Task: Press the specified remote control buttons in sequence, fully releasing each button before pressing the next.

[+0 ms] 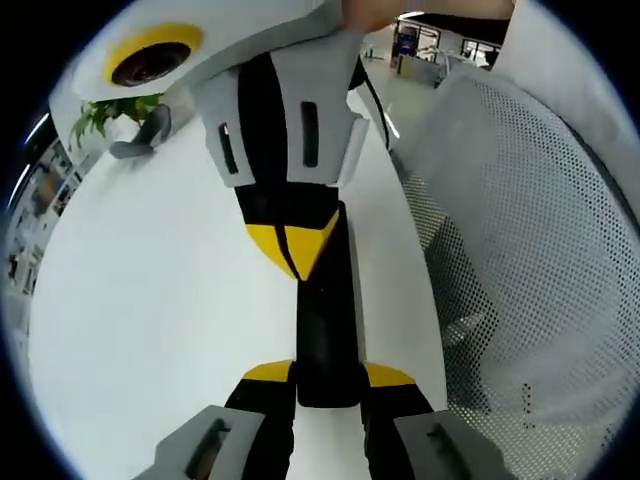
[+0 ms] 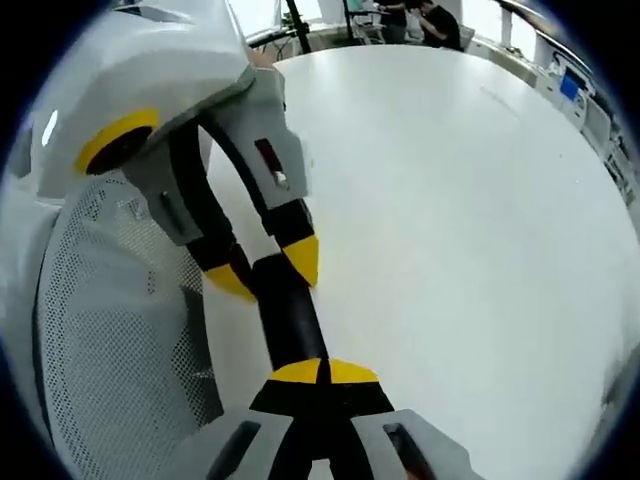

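Left tongs (image 1: 328, 385) pinch remote (image 1: 325, 320); right tongs (image 2: 322, 372) pressed together atop it, beside mesh chair (image 1: 530, 230).

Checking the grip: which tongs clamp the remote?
The left tongs: their yellow tips straddle the black remote, while the right tongs are shut, tips meeting on its top.

Black remote (image 1: 325, 330) on white table (image 1: 150, 300) (yellow-tipped gripper (image 1: 327, 375)).
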`<state>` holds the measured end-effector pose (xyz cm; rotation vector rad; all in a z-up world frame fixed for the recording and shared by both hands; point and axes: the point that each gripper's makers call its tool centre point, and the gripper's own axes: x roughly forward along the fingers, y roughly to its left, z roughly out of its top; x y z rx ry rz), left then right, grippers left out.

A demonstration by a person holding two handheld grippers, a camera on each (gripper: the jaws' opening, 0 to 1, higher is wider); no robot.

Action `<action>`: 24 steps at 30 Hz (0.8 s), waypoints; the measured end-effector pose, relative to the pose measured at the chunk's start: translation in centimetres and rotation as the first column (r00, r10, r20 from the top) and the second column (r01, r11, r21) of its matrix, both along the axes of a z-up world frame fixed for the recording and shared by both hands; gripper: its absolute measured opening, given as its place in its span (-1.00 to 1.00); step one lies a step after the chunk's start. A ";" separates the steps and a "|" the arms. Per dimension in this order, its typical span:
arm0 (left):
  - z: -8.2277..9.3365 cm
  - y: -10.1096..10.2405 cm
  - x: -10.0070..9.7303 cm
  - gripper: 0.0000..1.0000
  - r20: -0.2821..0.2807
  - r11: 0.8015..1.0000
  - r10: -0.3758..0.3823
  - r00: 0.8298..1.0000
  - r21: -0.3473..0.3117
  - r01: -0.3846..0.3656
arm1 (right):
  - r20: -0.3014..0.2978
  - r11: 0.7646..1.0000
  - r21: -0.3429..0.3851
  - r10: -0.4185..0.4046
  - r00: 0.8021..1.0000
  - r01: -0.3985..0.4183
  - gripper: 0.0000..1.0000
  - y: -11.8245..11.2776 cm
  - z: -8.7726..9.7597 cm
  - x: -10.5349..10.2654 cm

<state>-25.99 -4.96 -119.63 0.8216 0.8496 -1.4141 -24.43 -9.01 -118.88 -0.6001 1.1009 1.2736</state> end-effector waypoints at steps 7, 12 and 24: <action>0.0 0.1 0.0 -0.52 0.000 0.999 0.002 1.000 -0.034 -0.002 | 0.133 0.980 0.187 -0.086 0.987 0.060 -1.00 0.3 1.0 -0.8; 0.1 0.0 0.0 -0.52 0.000 0.999 -0.001 1.000 -0.043 0.001 | 0.123 0.975 0.219 -0.073 0.990 0.045 -1.00 1.2 1.5 -1.8; 0.2 0.0 -0.1 -0.52 -0.001 0.999 -0.001 1.000 -0.038 0.001 | 0.247 0.985 0.062 0.140 0.959 -0.160 -1.00 1.2 0.6 -1.7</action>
